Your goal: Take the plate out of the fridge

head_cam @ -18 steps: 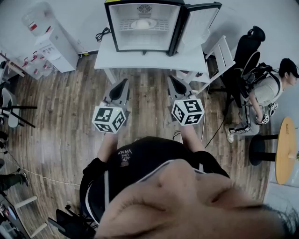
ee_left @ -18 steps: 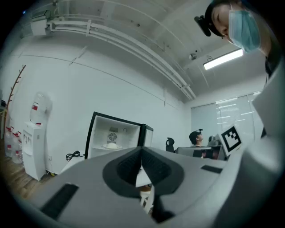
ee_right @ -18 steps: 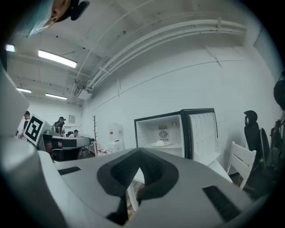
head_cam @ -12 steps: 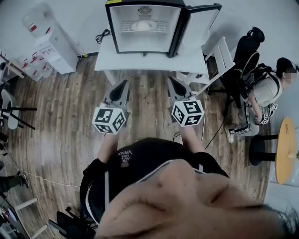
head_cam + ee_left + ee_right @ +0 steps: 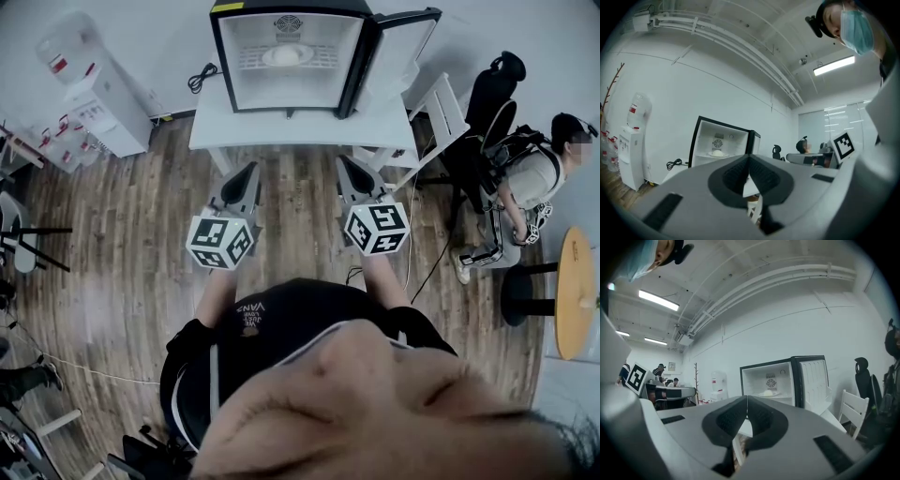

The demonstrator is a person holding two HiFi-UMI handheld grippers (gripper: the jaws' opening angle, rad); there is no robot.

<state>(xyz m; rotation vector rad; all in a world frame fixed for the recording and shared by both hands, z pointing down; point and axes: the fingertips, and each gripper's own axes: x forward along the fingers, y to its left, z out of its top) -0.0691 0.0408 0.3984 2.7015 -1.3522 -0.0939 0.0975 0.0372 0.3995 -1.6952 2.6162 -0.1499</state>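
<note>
A small black fridge (image 5: 286,52) stands on a white table (image 5: 300,122) with its door (image 5: 398,47) swung open to the right. On its inner shelf rests a plate (image 5: 286,56) carrying something pale; the same plate (image 5: 717,153) shows in the left gripper view and the plate (image 5: 768,393) in the right gripper view. My left gripper (image 5: 251,169) and right gripper (image 5: 345,162) are both shut and empty, held level side by side, well short of the table and pointing toward the fridge.
A white water dispenser (image 5: 89,80) stands at the left wall. A white chair (image 5: 441,112) sits right of the table, a black office chair (image 5: 492,94) behind it. A person (image 5: 539,173) sits at the right near a round wooden table (image 5: 574,291). Wooden floor lies below.
The view has shifted slightly; the fridge and table sit a touch higher in the head view. Both grippers keep their place and stay shut.
</note>
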